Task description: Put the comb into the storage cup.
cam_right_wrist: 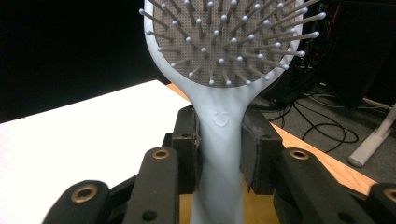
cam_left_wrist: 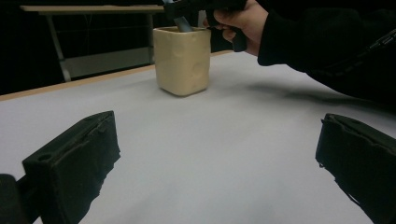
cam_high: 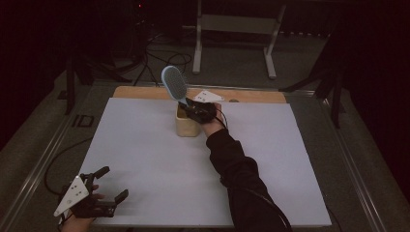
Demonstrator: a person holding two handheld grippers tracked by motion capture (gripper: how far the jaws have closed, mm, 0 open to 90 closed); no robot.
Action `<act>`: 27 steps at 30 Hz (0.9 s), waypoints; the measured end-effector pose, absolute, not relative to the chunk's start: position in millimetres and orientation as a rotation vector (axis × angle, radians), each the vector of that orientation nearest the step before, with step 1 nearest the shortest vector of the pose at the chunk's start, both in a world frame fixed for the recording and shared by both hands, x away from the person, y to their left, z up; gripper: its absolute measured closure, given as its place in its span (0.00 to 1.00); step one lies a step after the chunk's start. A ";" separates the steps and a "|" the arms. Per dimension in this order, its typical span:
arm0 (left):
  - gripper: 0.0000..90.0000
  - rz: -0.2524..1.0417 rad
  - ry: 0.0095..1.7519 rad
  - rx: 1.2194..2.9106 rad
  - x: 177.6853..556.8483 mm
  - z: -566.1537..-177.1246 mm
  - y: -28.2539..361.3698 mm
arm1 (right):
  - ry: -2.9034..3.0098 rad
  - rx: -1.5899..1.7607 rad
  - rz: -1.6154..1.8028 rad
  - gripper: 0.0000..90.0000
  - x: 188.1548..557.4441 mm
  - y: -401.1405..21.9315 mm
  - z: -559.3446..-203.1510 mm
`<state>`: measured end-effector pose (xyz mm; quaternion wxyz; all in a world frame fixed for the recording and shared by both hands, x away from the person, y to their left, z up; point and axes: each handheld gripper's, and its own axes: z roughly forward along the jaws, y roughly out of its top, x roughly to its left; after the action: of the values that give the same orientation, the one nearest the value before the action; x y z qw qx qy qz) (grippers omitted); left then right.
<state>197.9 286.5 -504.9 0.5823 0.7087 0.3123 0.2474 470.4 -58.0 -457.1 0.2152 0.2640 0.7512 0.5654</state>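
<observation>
1. Dark room all around, with cables on the floor and a metal frame (cam_high: pixel 235 29) standing far behind the table (cam_high: pixel 145 154), which had a big white sheet on top
2. Near the far edge of the sheet stood a small cream cup (cam_high: pixel 186 124), square and open at the top
3. The right gripper (cam_high: pixel 196 112) was right over the cup, and the person's dark sleeve (cam_high: pixel 237 169) reached a long way across the table to get it there
4. Its two black jaws were pulled in narrow and pressed on both sides of the handle of a light blue hairbrush (cam_right_wrist: pixel 219 154), so the brush was held tight
5. The brush stood nearly straight up. Its long line ran up and down, with the bristly head (cam_high: pixel 173 83) high in the air, leaning a bit to the left and away, and the handle end pointing down into the cup
6. In the left gripper view the handle (cam_left_wrist: pixel 182 22) dipped inside the rim of the cup, but I could not tell if its end touched the bottom
7. So the cup lay straight below the brush. I think the next move was just down, and then letting go, with the handle kept inside the rim so it would not tip the cup
8. The left gripper (cam_high: pixel 112 182) lay far away at the near left corner, jaws wide apart and holding nothing
9. The right hand was the close one, so this job looked like its job
</observation>
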 end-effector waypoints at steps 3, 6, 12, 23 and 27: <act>0.00 0.579 0.728 1.654 198.0 -504.7 286.9 | 2.083 0.720 1.554 0.76 469.2 -57.5 -456.7; 0.00 0.580 0.727 1.655 197.8 -504.6 287.1 | 2.068 0.726 1.562 0.50 467.6 -58.4 -456.8; 0.00 0.584 0.725 1.650 197.7 -504.4 287.1 | 2.092 0.704 1.514 0.08 462.7 -59.1 -456.7; 0.00 0.586 0.726 1.649 197.7 -504.1 287.0 | 2.115 0.703 1.501 0.08 459.4 -64.0 -454.4; 0.00 0.587 0.726 1.648 197.6 -504.0 286.5 | 2.132 0.704 1.509 0.08 458.4 -65.9 -452.8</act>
<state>197.6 286.5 -504.0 0.5841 0.7062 0.3111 0.2515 458.4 -65.9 -452.8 0.2166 0.2541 0.7694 0.5446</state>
